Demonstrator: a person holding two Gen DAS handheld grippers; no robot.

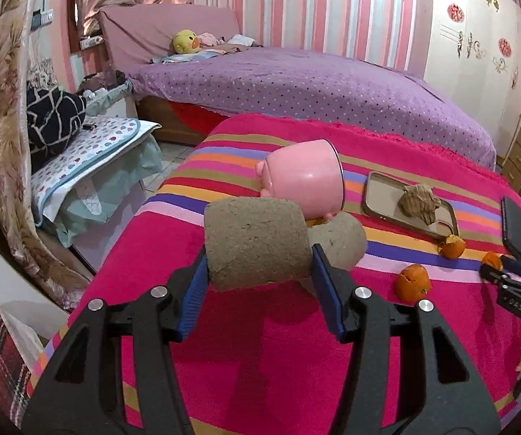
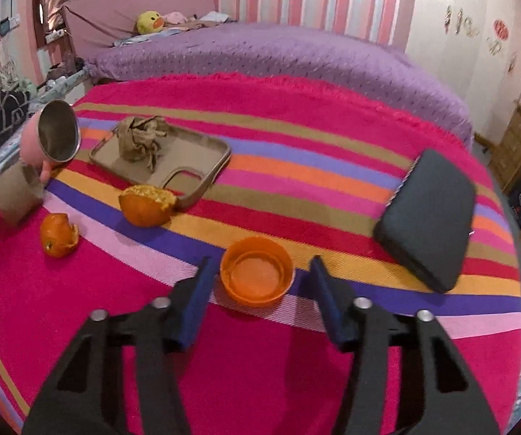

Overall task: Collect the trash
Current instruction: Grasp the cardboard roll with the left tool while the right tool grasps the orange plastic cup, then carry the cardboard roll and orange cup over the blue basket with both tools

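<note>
My left gripper [image 1: 258, 257] is shut on a grey-brown cardboard tube [image 1: 255, 243], held over the striped cloth; the tube also shows in the right wrist view [image 2: 15, 194]. A pink cup [image 1: 305, 183] lies tilted just behind it, its steel inside showing in the right wrist view [image 2: 59, 136]. My right gripper [image 2: 260, 275] is open around an orange cap [image 2: 256, 277] on the cloth, not touching it. Orange peel pieces [image 2: 146, 204] [image 2: 57, 235] lie to its left. Crumpled brown paper [image 2: 140, 137] sits on a tan phone case [image 2: 202, 152].
A black phone [image 2: 429, 224] lies at the right on the striped table cloth [image 2: 260, 362]. A purple bed [image 1: 296, 83] stands behind the table. A padded bench with a dark bag [image 1: 53, 123] is at the left. A plaid bag [image 1: 3, 355] stands low left.
</note>
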